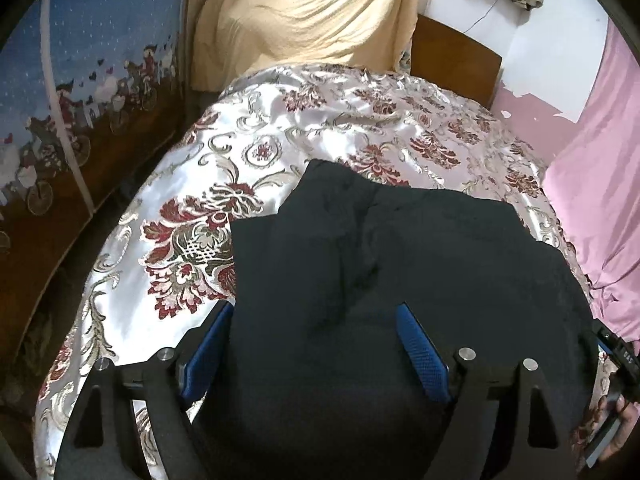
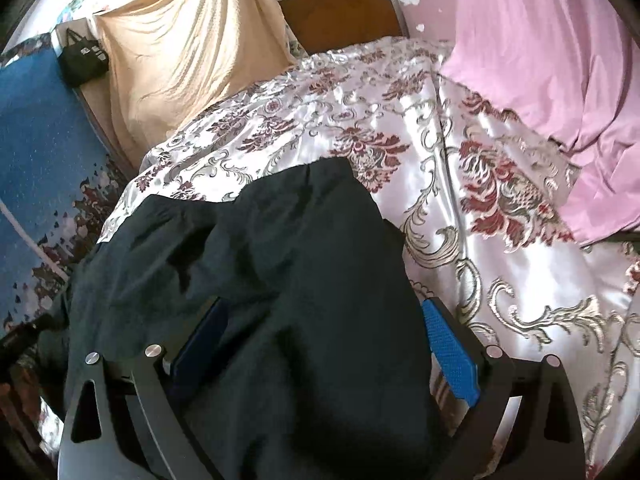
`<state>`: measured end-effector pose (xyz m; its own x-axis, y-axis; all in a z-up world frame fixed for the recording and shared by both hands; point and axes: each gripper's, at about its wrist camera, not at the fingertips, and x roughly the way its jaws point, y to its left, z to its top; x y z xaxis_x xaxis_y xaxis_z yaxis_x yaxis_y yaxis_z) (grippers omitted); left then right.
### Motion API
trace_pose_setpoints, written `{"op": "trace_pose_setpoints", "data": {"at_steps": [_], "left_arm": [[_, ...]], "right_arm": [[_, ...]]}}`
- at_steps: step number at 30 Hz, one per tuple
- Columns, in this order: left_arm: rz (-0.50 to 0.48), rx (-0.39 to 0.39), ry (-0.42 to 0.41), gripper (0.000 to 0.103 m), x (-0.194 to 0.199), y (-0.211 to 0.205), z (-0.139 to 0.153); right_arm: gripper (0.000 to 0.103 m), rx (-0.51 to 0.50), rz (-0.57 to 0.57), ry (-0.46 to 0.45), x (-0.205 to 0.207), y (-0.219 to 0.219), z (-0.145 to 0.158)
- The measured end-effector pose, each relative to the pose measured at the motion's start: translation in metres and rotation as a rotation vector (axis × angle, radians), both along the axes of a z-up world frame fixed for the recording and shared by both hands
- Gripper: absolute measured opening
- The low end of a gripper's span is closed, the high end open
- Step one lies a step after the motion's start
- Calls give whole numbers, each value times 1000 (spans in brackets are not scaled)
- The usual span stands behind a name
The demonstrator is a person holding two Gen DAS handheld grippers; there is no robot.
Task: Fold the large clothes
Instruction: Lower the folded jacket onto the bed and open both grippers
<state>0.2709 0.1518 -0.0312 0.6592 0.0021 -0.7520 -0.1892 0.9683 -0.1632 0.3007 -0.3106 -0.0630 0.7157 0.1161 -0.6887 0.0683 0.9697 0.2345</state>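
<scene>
A large black garment (image 1: 400, 248) lies bunched on a bed with a white and red floral satin cover (image 1: 280, 132). My left gripper (image 1: 316, 320) is open, its blue-padded fingers (image 1: 420, 348) wide apart with the garment's near edge lying between them. The same garment (image 2: 248, 248) shows in the right wrist view on the cover (image 2: 500, 280). My right gripper (image 2: 324, 316) is also open, with its blue fingers (image 2: 448, 352) spread around the garment's near right part. The cloth hides the inner jaw bases in both views.
A beige cloth (image 1: 312, 12) hangs at the head of the bed by a wooden headboard (image 1: 456, 60). A pink sheet (image 2: 552, 72) lies along the right side. A blue patterned wardrobe (image 1: 80, 80) stands on the left. A black bag (image 2: 82, 58) sits far left.
</scene>
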Motion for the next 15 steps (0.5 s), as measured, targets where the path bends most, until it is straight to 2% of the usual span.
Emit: {"op": "trace_pose_setpoints", "data": {"at_steps": [9,11,15], "left_arm": [[-4,-10,-105,92,-30,-23,26],[-17,3,-117,92,-36,-31,30],[-55,34,-156,93,-52,-50,41]], "right_arm": [[96,-82,41,-108,-40,15,32],[102,-86,36,-124,-49,16,37],[102,-74,29,-159,-68,20,45]]}}
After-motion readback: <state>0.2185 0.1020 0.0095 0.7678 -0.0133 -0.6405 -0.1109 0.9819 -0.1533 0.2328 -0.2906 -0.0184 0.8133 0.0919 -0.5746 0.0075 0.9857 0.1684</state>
